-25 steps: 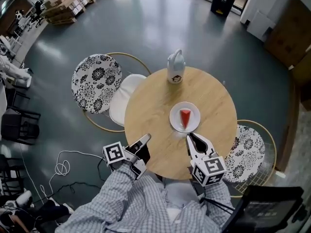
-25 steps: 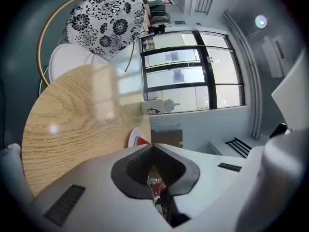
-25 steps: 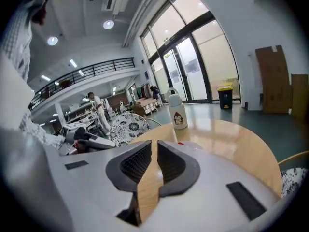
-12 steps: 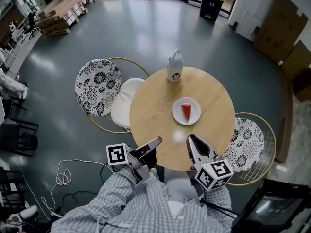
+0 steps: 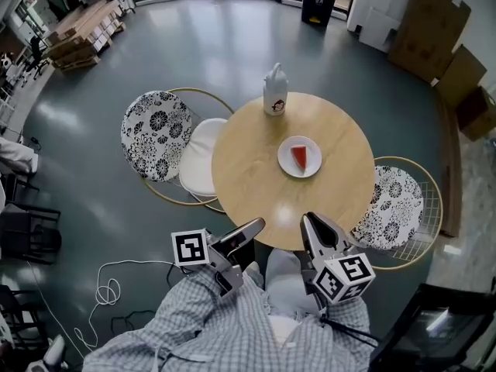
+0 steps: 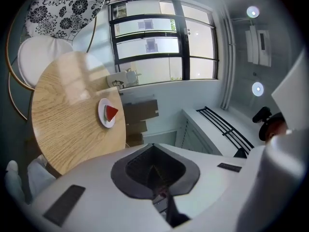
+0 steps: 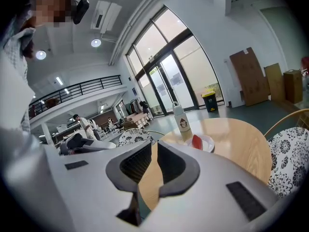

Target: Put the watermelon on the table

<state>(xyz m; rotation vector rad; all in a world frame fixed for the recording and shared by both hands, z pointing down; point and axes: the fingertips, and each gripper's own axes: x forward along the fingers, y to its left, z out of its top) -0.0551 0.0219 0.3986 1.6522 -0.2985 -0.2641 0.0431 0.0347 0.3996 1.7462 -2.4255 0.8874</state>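
Note:
A red watermelon wedge (image 5: pixel 298 156) lies on a small white plate (image 5: pixel 310 166) on the round wooden table (image 5: pixel 256 169), right of its middle. Both grippers hang at the table's near edge, well short of the plate. My left gripper (image 5: pixel 254 226) is shut and holds nothing; in the left gripper view the wedge (image 6: pixel 111 112) shows far off on the tabletop. My right gripper (image 5: pixel 309 222) has a narrow gap between its jaws with nothing in it. The right gripper view shows the wedge (image 7: pixel 197 141) beyond its jaws, beside a bottle.
A white bottle (image 5: pixel 273 89) stands at the table's far edge. A flower-patterned chair (image 5: pixel 156 134) with a white seat stands at the left, and another (image 5: pixel 395 206) at the right. A loose cable (image 5: pixel 105 289) lies on the grey floor. Cardboard boxes (image 5: pixel 438 29) stand far right.
The view has backed away from the table. Both grippers have drawn back from over the tabletop to its near edge. The plate, watermelon wedge and bottle stay put.

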